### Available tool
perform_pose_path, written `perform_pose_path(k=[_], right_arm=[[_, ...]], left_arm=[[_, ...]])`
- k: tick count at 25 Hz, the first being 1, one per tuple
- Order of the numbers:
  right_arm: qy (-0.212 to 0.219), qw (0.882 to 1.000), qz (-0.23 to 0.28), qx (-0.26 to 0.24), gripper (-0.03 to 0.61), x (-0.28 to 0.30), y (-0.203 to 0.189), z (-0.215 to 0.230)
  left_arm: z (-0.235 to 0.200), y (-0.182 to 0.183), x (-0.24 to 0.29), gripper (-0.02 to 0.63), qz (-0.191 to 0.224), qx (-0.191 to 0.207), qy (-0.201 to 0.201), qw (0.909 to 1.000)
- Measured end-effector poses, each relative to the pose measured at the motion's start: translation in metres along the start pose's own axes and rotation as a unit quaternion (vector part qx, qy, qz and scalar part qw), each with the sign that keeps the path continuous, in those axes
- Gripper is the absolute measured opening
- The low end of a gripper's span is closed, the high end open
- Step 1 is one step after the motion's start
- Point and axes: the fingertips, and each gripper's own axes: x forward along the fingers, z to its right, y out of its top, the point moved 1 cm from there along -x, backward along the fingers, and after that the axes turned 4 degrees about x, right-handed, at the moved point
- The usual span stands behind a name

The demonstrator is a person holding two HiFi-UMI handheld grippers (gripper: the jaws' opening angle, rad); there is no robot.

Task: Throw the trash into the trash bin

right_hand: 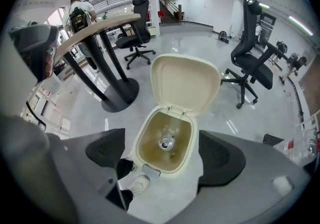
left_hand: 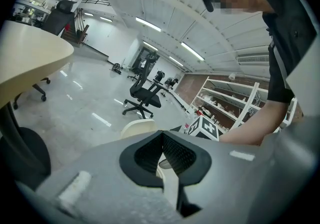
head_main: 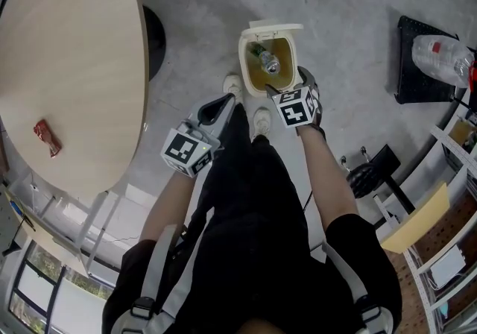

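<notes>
- The grey floor fills most of the head view, and the person stands on it looking down at their own legs.
- A round, pale wood surface takes up the left side, well apart from the bin.
- The cream trash bin stands on the floor just ahead of the person's white shoes. Its lid is tipped up and back, so the inside is open to view.
- The right hand-held gripper hangs over the bin's near edge, pointing steeply down. It is released: the jaws stand wide apart and empty, and the bin's opening shows between them.
- The left hand-held gripper is lower left of the bin, beside the person's leg. It is clenched, pads together, with nothing caught in them.
- A drink container lies at the bottom of the bin, its silvery end facing up.
- A red wrapper lies on the surface near its left edge.
</notes>
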Motion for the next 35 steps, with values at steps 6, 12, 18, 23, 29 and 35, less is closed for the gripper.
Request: perform_pose_path(k=[6, 12, 18, 23, 29, 35], right_arm=[[-0.026, 0.999, 0.046, 0.001, 0.325, -0.028, 0.009, 0.011], [-0.040, 0.995, 0.093, 0.002, 0.256, -0.062, 0.021, 0.021], [-0.052, 0.987, 0.153, -0.005, 0.176, -0.113, 0.029, 0.025], [-0.068, 0.971, 0.227, -0.007, 0.090, -0.188, 0.030, 0.031], [-0.080, 0.941, 0.330, -0.005, 0.020, -0.278, 0.037, 0.047], [-0.076, 0.921, 0.381, 0.006, 0.006, -0.336, 0.023, 0.048]], left_arm=[[-0.011, 0.012, -0.005, 0.000, 0.021, 0.004, 0.028, 0.9994], [-0.001, 0.026, -0.011, 0.000, 0.040, 0.029, 0.037, 0.9981], [0.032, 0.045, -0.021, 0.000, 0.067, 0.049, 0.045, 0.9955], [0.072, 0.081, -0.041, 0.000, 0.113, 0.075, 0.065, 0.9886], [0.111, 0.119, -0.077, 0.000, 0.182, 0.127, 0.093, 0.9705], [0.144, 0.129, -0.132, 0.000, 0.226, 0.136, 0.124, 0.9566]])
